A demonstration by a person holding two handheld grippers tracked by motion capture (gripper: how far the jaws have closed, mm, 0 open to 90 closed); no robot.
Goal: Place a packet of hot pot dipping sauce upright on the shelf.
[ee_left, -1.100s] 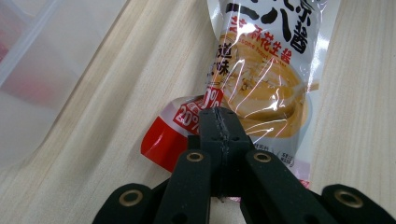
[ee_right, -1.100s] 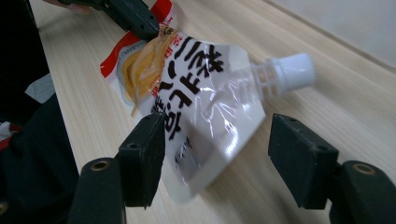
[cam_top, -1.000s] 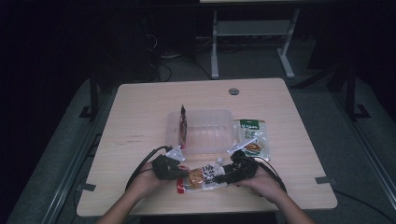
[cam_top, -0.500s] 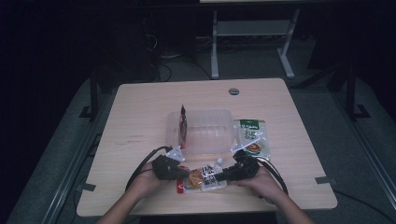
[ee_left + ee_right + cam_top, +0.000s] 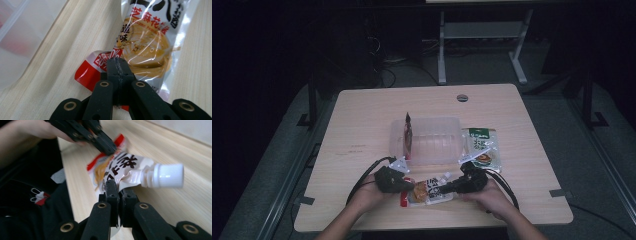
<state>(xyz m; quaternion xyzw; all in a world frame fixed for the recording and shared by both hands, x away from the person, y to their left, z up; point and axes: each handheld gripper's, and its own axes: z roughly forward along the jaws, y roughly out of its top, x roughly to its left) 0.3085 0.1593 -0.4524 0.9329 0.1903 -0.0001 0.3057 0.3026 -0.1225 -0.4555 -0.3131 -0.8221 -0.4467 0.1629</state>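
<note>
High view showed the left gripper (image 5: 404, 185) clamped on the red end of a clear plastic sauce pouch (image 5: 428, 189), while the right gripper (image 5: 447, 189), jaws just closing, pinched its opposite end beside the white screw cap (image 5: 168, 175).

Colours on the table

The pouch (image 5: 147, 42) is clear and white with black characters, orange lettering, a tan sauce picture and a red corner with white figures; its cap (image 5: 168, 175) is white. Both grippers (image 5: 117, 65) (image 5: 117, 188) are black with brass-coloured rivets. The table (image 5: 362, 125) is pale wood grain. The box (image 5: 432, 142) is clear and ribbed. The packet (image 5: 482, 147) is green and white.
</note>
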